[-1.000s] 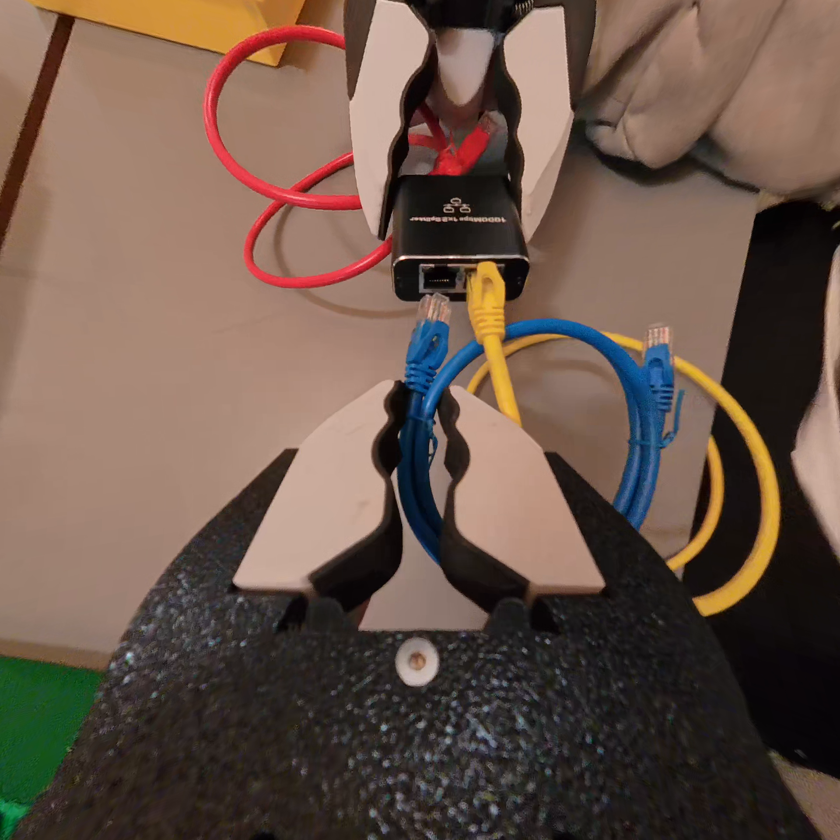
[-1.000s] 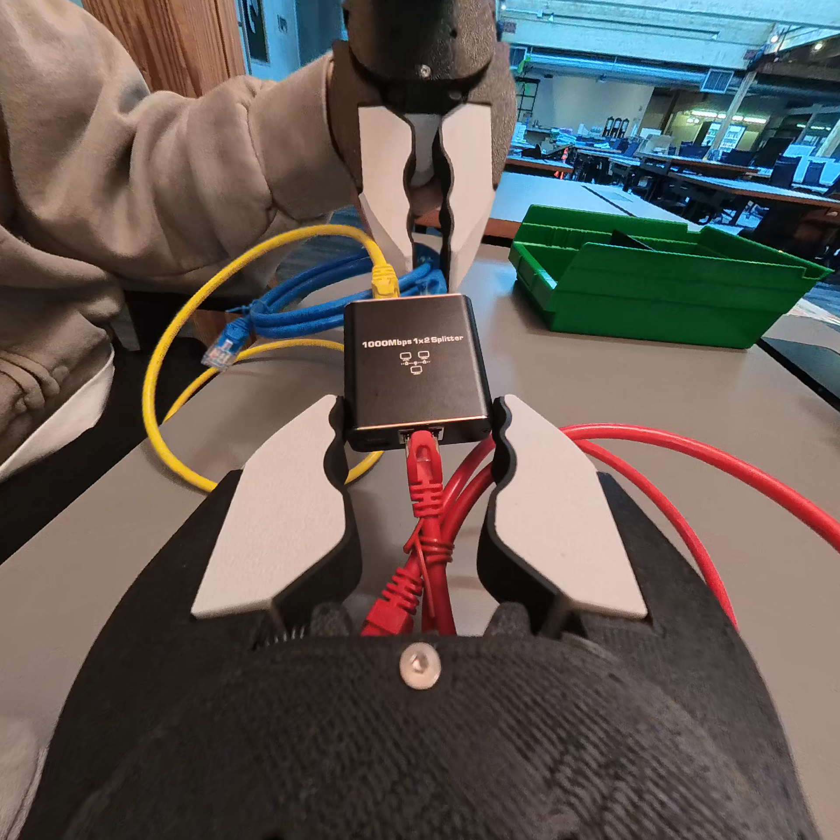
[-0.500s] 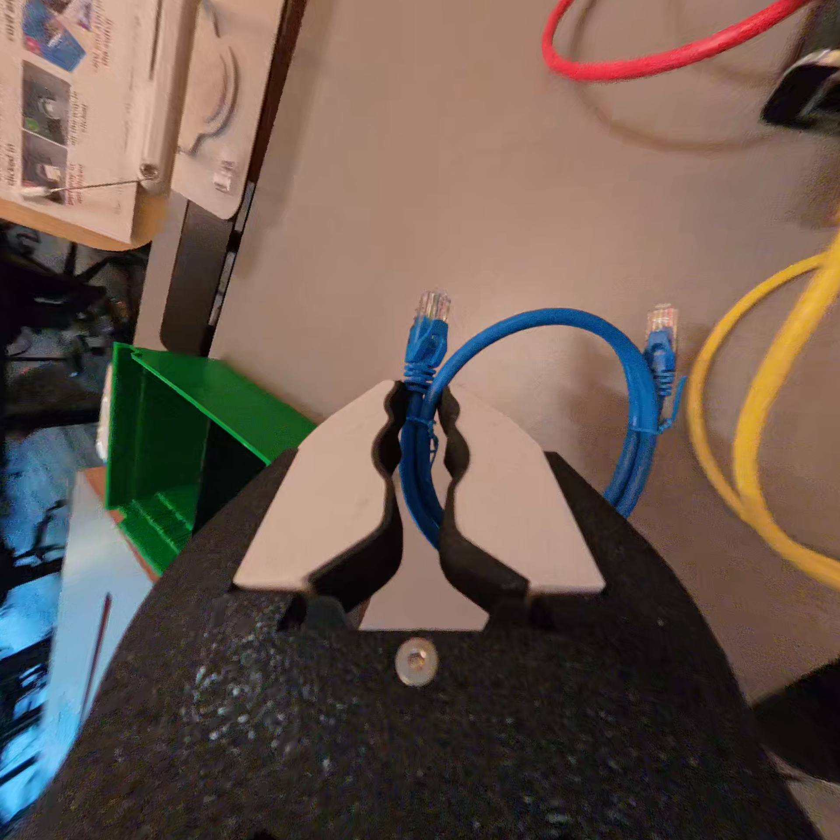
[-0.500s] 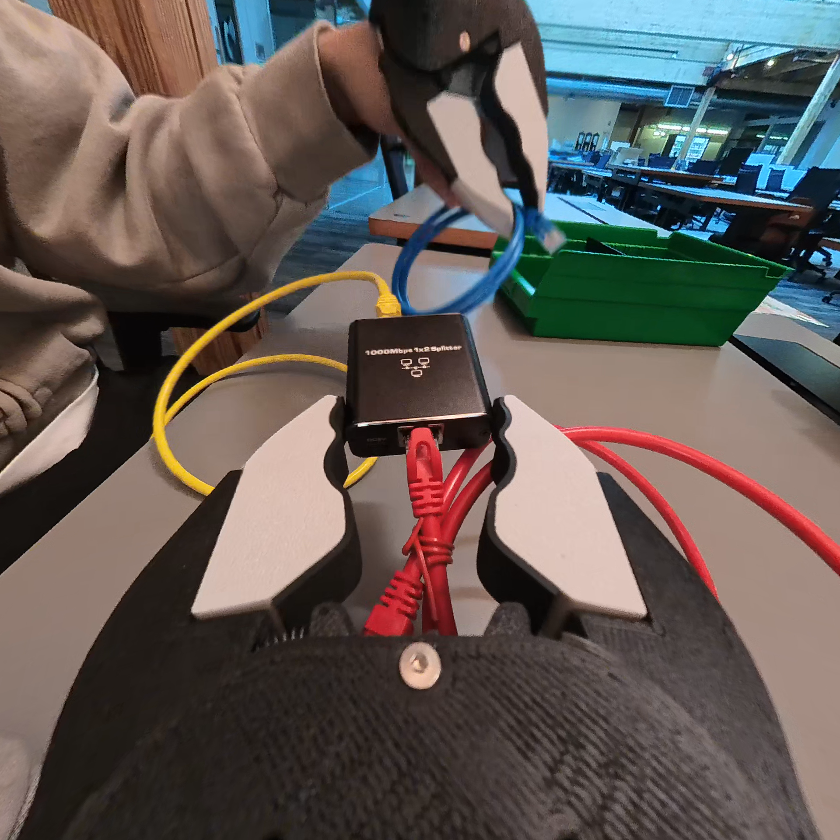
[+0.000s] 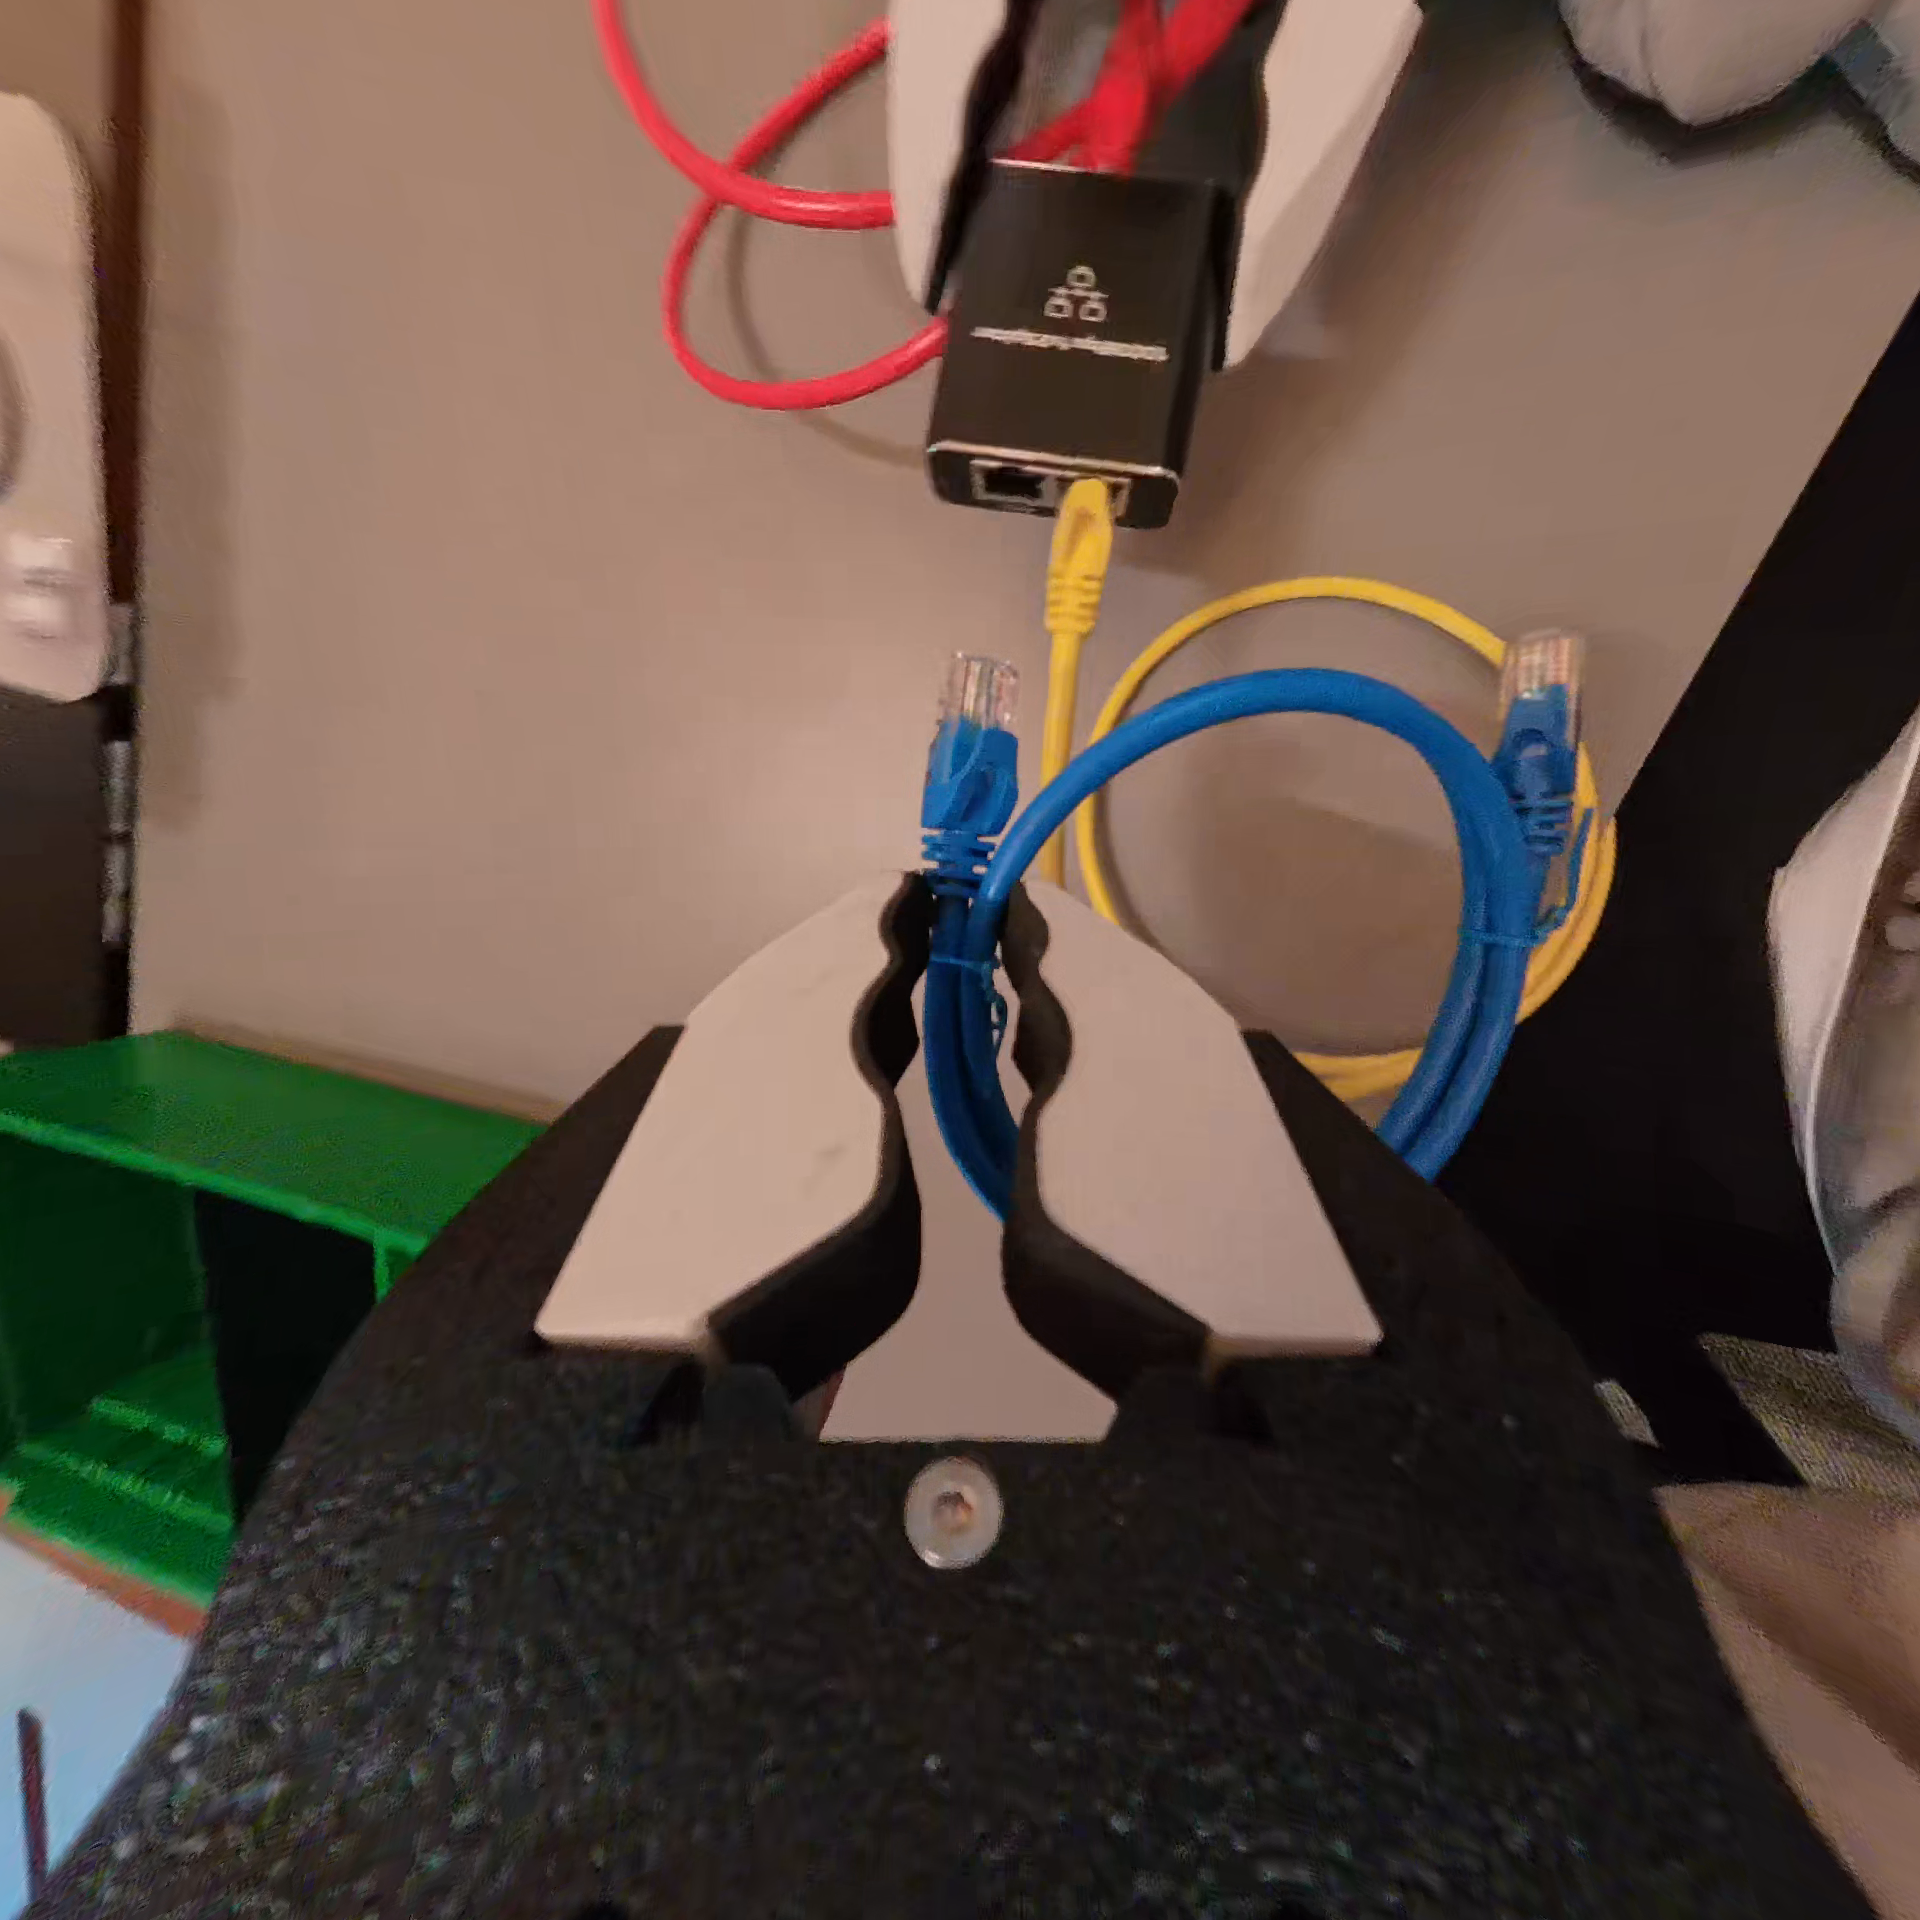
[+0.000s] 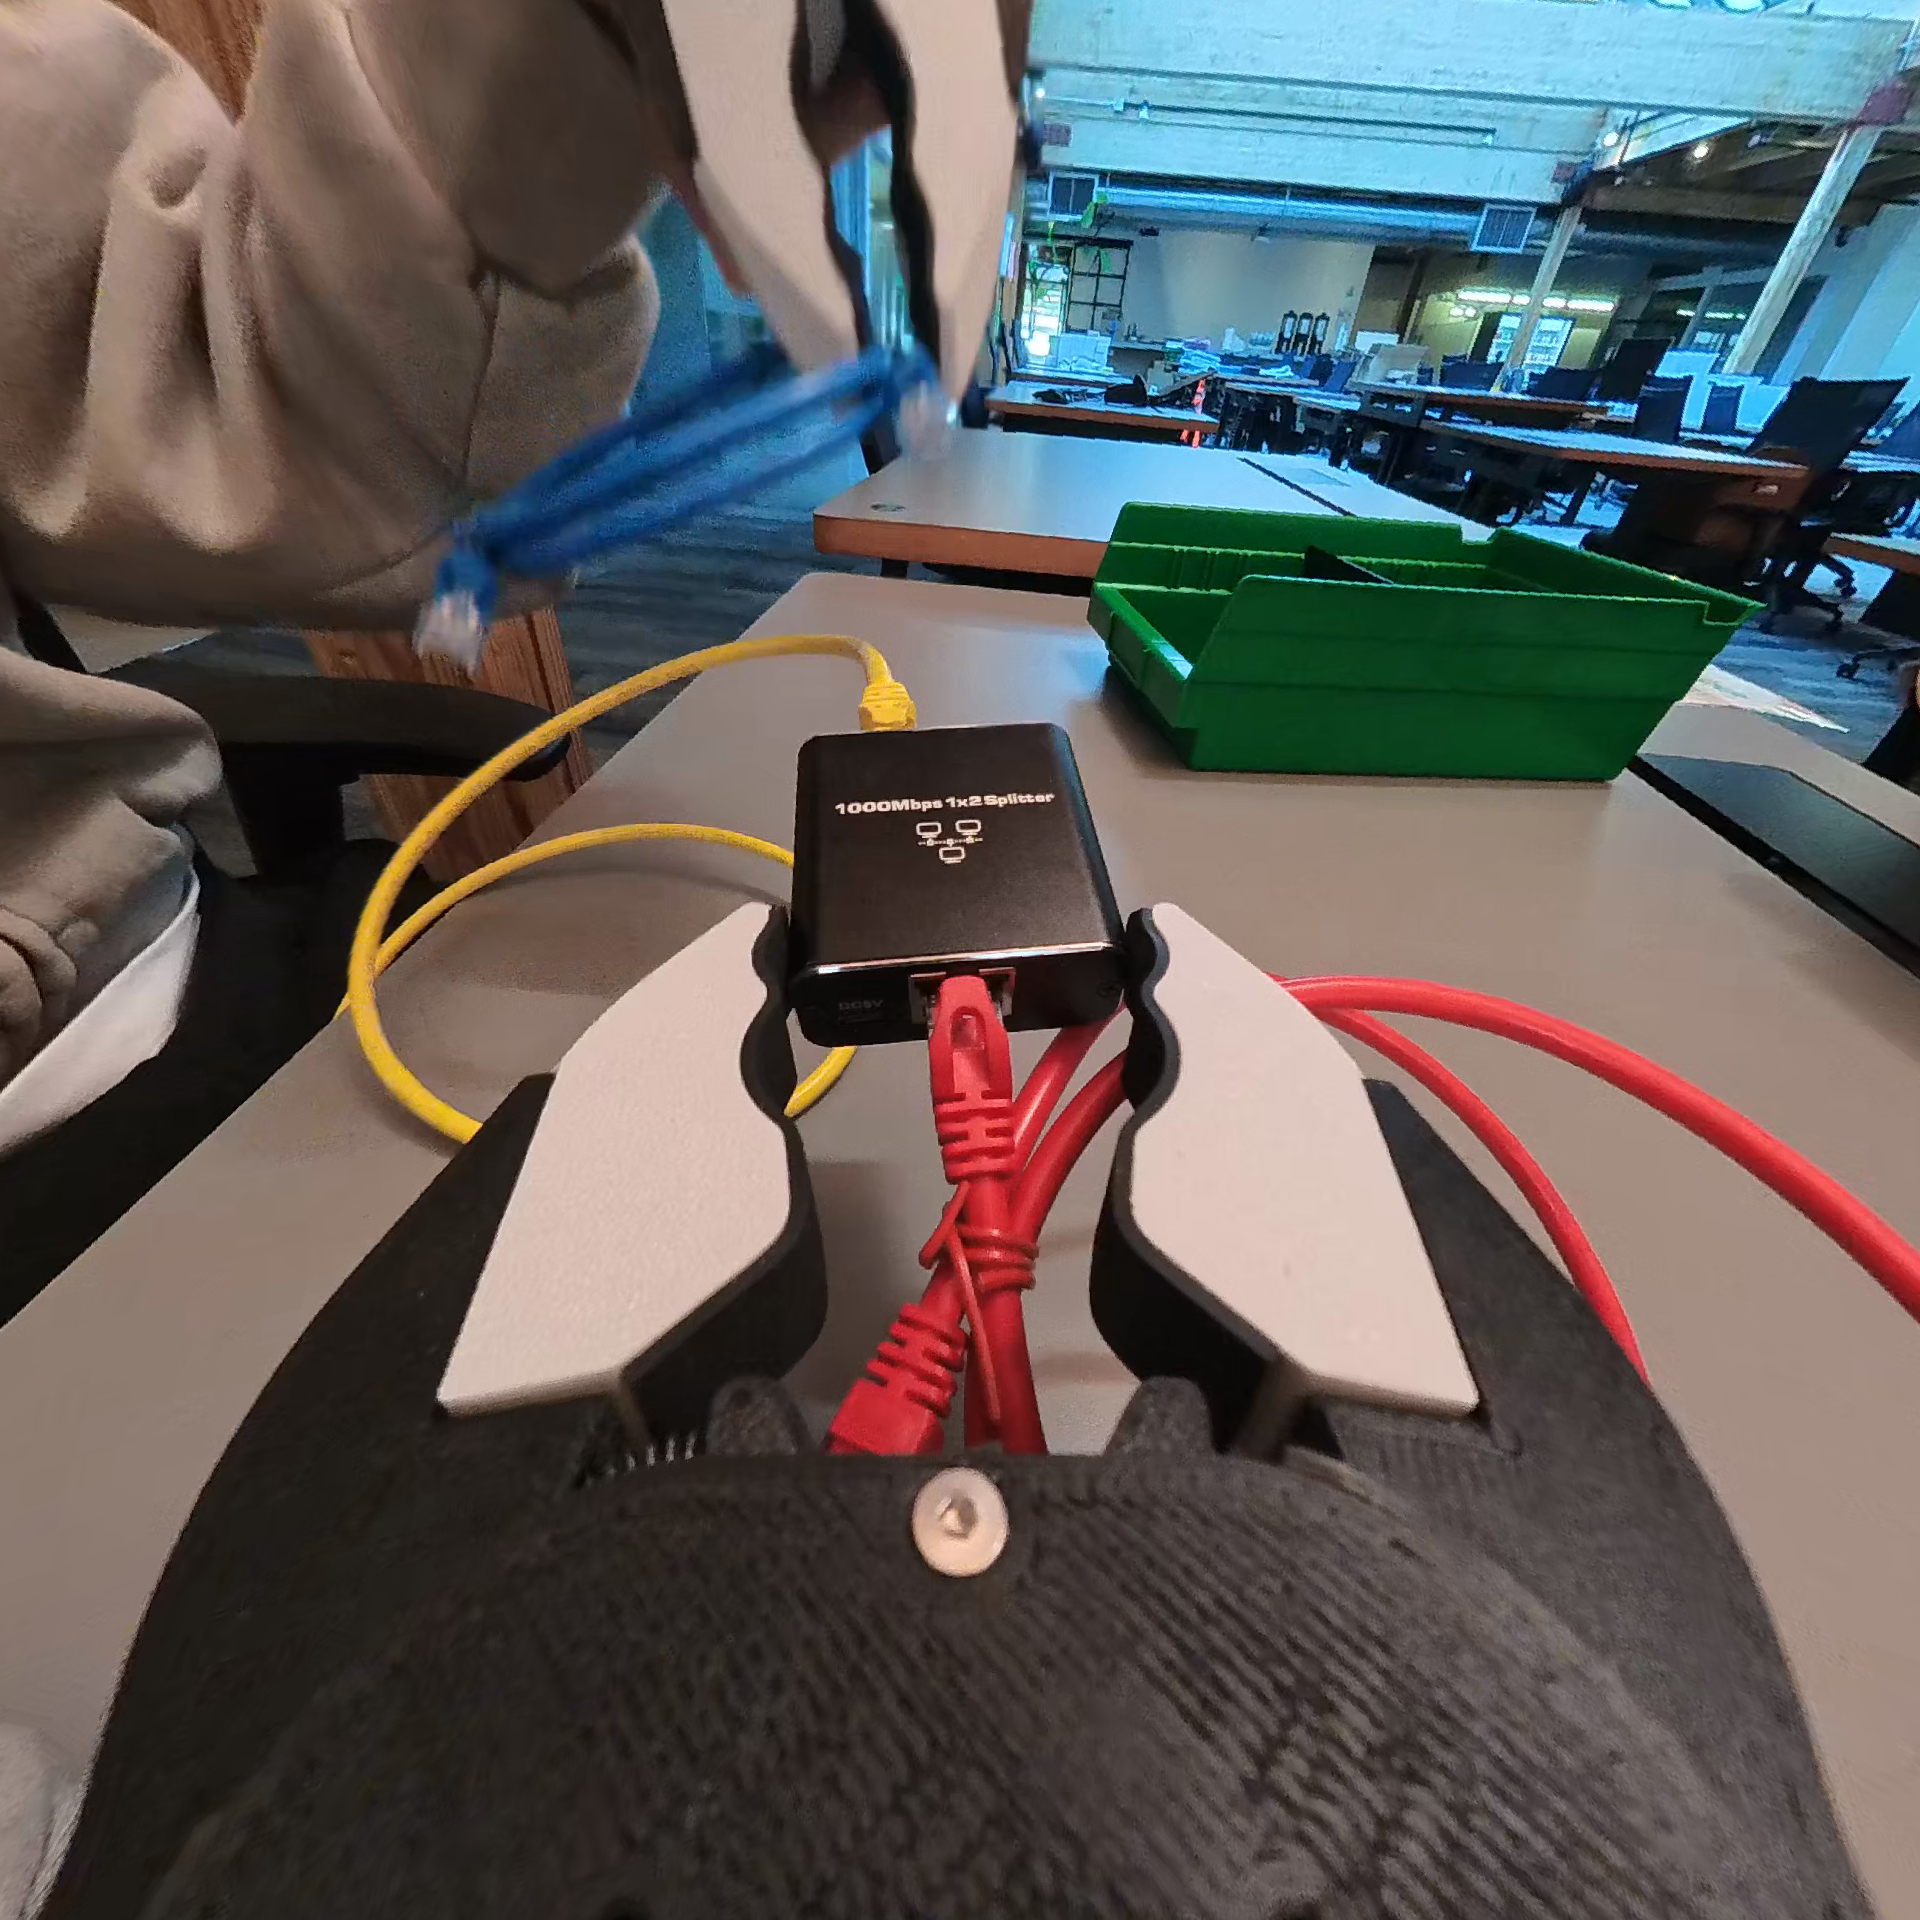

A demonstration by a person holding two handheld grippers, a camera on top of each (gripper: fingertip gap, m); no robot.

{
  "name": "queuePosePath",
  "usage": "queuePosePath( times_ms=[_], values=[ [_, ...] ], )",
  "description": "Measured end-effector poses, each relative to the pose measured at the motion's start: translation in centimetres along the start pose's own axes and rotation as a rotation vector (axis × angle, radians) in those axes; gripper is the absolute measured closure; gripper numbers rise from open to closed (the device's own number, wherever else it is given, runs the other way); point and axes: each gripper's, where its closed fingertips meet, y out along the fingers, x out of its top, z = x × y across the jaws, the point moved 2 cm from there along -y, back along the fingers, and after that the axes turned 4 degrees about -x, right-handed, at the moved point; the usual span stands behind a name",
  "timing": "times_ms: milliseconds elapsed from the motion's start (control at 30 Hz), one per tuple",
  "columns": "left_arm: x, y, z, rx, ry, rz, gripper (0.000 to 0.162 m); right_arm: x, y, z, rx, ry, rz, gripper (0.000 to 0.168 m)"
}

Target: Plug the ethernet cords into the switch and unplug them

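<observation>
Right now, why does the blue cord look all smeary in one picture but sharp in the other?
In the right wrist view the blue cord and the left tongs holding it are streaked with motion blur, while the black switch is crisp. In the left wrist view the same cord is sharp, riding with that camera; the switch there is slightly soft, and the edges smear most.
</observation>
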Motion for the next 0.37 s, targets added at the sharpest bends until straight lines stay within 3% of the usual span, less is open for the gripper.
queuePosePath(
  times_ms=[33,167,367],
  values=[
    [0.2,1.3,-0.3,-0.022,0.008,0.004,0.148,0.0,0.0,0.0,0.0,-0.003,-0.002,0.106],
    [1.3,4.5,-0.6,-0.09,-0.013,-0.016,0.148,-0.1,0.1,0.2,0.006,-0.012,0.006,0.106],
    [1.7,5.7,-0.2,-0.073,0.017,0.049,0.148,-0.2,0.2,0.2,0.015,-0.009,0.023,0.106]
  ],
)
